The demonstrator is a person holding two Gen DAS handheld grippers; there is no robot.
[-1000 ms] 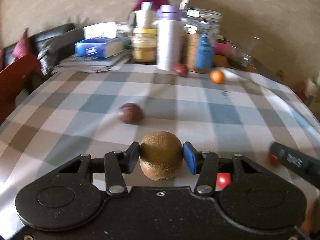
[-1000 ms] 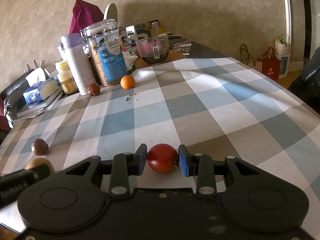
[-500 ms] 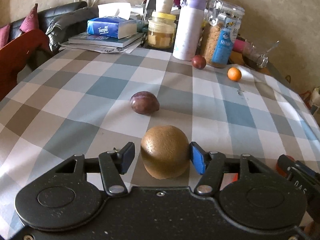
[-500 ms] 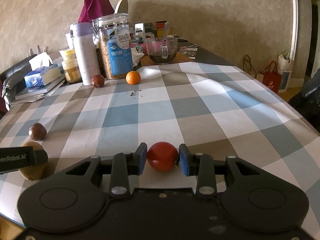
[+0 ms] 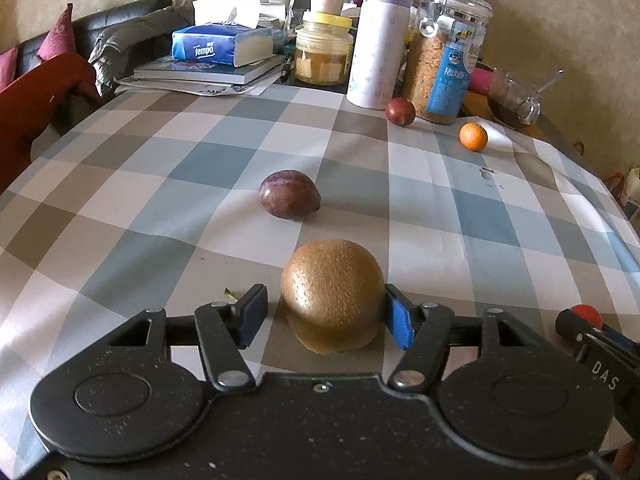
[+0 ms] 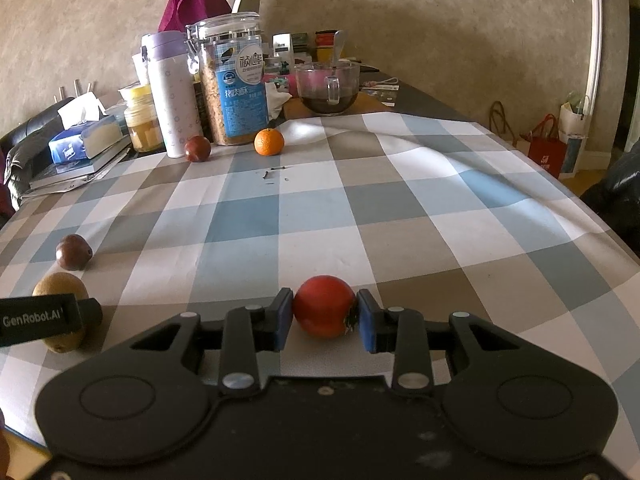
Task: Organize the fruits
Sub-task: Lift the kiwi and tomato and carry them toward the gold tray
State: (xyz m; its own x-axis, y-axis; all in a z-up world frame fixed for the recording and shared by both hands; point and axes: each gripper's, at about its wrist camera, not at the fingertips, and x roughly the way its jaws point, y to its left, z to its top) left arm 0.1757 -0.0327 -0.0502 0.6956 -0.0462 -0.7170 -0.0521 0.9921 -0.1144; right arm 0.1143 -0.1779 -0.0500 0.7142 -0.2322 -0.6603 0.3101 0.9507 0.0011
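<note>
Jaws of your left gripper (image 5: 326, 316) have just spread off the kiwi (image 5: 332, 294), now resting on the tablecloth (image 5: 200, 168); your right gripper (image 6: 323, 320) still pinches the tomato (image 6: 324, 306), placed next.

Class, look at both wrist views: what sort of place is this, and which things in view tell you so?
Probably a home dining table: a checked tablecloth, a clip-top food jar, a tissue box on stacked books, and a sofa behind.

Both low tool-mounted views share the checked tablecloth (image 5: 224, 160).
</note>
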